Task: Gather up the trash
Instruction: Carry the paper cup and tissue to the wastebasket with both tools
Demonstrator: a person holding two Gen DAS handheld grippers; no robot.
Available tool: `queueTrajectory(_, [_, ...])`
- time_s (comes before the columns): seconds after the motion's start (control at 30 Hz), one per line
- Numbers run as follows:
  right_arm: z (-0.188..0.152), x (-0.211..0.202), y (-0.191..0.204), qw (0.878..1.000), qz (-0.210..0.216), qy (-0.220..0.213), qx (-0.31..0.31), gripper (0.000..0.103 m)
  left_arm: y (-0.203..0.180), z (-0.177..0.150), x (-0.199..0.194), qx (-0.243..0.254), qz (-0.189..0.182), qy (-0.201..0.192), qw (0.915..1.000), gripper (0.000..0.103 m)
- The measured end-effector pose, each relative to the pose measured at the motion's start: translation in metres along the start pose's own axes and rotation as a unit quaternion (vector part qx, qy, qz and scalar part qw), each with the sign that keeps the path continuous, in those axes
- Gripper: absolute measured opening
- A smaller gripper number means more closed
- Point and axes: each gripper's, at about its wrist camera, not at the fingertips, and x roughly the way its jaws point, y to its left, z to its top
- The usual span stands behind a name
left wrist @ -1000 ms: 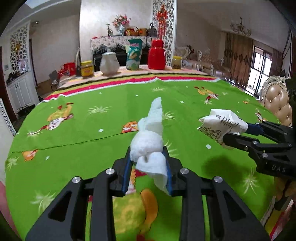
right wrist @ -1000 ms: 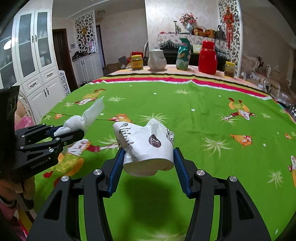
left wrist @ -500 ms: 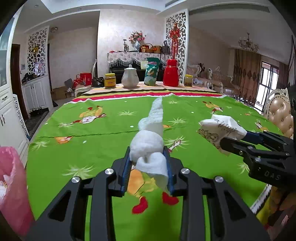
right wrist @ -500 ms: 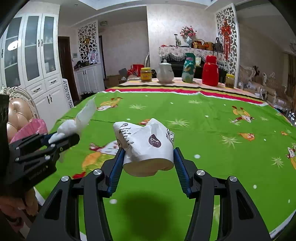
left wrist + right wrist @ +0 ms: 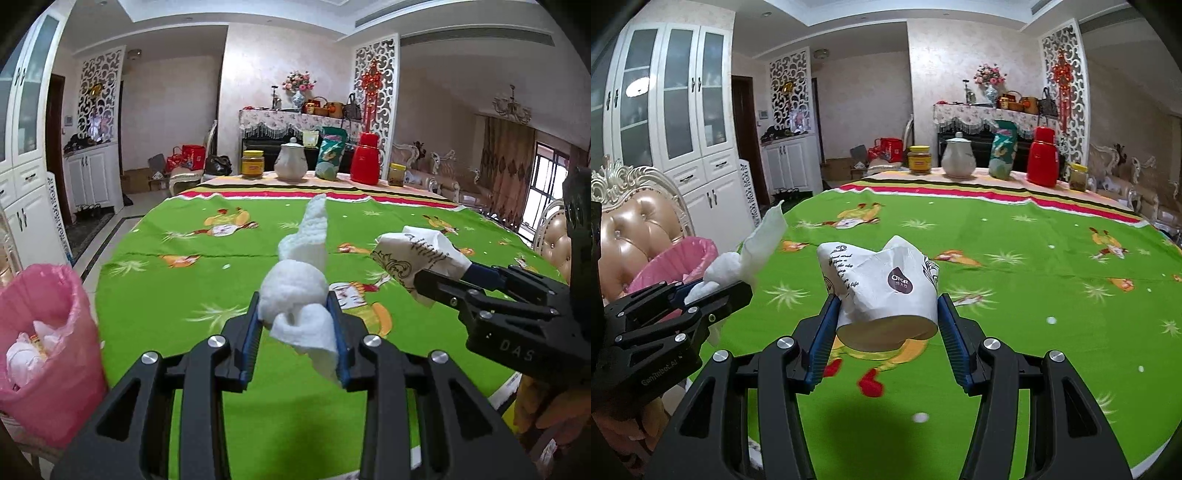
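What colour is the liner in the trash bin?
Pink: the bin liner is translucent pink plastic, best seen in the left wrist view.

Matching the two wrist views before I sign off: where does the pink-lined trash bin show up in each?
Left wrist: pink-lined trash bin at lower left, beside the table edge, trash inside.
Right wrist: far left, partly hidden behind the left claw, in front of a tan chair.
Shared landmark: red thermos at the table's far end.

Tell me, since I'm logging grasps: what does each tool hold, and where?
Left tool: tissue, pinched at its wadded end. Right tool: crushed cup, squeezed across its sides near the base.
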Motion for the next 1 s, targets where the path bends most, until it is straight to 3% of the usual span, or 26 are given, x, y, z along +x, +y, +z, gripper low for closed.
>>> queueTrajectory(0.4, [0.012, 0.018, 0.075, 0.997, 0.066, 0.012, -0.043, 0.052, 0.068, -0.015, -0.041, -0.025, 0.064, 0.0, 0.9977, 0.033])
queueTrajectory(0.6, [0.024, 0.034, 0.126, 0.99, 0.12, 0.021, -0.067, 0.052, 0.119, -0.017, -0.07, -0.043, 0.104, -0.005, 0.9937, 0.033])
queueTrajectory(0.8, [0.038, 0.051, 0.178, 0.981, 0.162, 0.026, -0.103, 0.052, 0.193, -0.014, -0.102, -0.088, 0.144, -0.005, 0.9856, 0.034])
queueTrajectory(1.0, [0.048, 0.069, 0.223, 0.97, 0.203, 0.033, -0.126, 0.053, 0.25, -0.016, -0.114, -0.102, 0.19, 0.01, 0.9764, 0.034])
